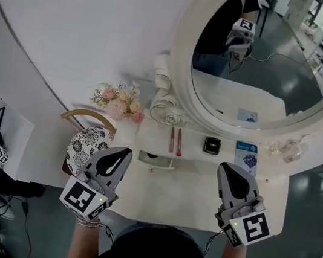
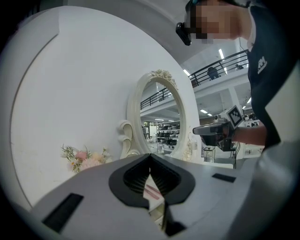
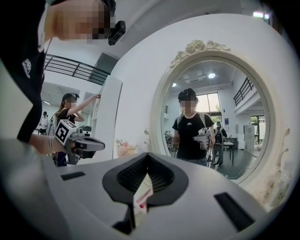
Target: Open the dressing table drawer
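Drawer point(image 1: 156, 160): small, set below the raised shelf of the white dressing table point(image 1: 188, 191); looks closed, contents not visible. Left gripper point(image 1: 124, 153) and right gripper point(image 1: 227, 169) are held level on either side of it, not touching it, both clenched on nothing. Only the right gripper view shows the person reflected in the mirror point(image 3: 211, 117).

The head view looks steeply down from above the person onto the table point(image 1: 188, 191), with the mirror point(image 1: 265, 57) at upper right. The left gripper point(image 1: 124, 151) is close at lower left and the right gripper point(image 1: 229, 166) at lower right. The left gripper view rides low and faces level across the tabletop towards the mirror, with the right gripper at mid right. The right gripper view faces the mirror too, with the left gripper at mid left. All three share the mirror and flowers point(image 1: 120, 101).
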A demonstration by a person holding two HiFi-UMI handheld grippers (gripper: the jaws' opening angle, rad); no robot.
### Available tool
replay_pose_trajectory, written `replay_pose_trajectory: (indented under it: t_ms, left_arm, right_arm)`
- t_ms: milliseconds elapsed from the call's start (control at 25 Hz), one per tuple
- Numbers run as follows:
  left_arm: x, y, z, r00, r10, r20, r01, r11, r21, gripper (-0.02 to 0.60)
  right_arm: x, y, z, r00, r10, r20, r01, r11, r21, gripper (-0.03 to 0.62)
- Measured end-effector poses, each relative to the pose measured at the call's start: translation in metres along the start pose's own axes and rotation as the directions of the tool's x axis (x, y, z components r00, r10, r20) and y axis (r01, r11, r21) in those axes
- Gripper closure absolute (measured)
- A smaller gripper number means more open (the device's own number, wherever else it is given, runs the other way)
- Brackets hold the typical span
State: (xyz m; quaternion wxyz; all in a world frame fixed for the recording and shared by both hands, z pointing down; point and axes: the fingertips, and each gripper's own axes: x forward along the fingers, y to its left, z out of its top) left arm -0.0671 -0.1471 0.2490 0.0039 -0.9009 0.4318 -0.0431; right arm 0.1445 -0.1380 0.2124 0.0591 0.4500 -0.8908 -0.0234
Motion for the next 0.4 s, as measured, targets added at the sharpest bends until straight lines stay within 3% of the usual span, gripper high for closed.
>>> replay_pose_trajectory:
  t_ms: [400]
  left_arm:
    - [0.0028, -0.0033, -0.0025, 1.000, -0.004, 0.003, 0.004, 1.000, -0.021, 0.565]
  right_arm:
    - [-0.0026, -0.0070, -0.0022, 1.000, -0.004, -0.006, 0.004, 1.000, -0.007, 0.576]
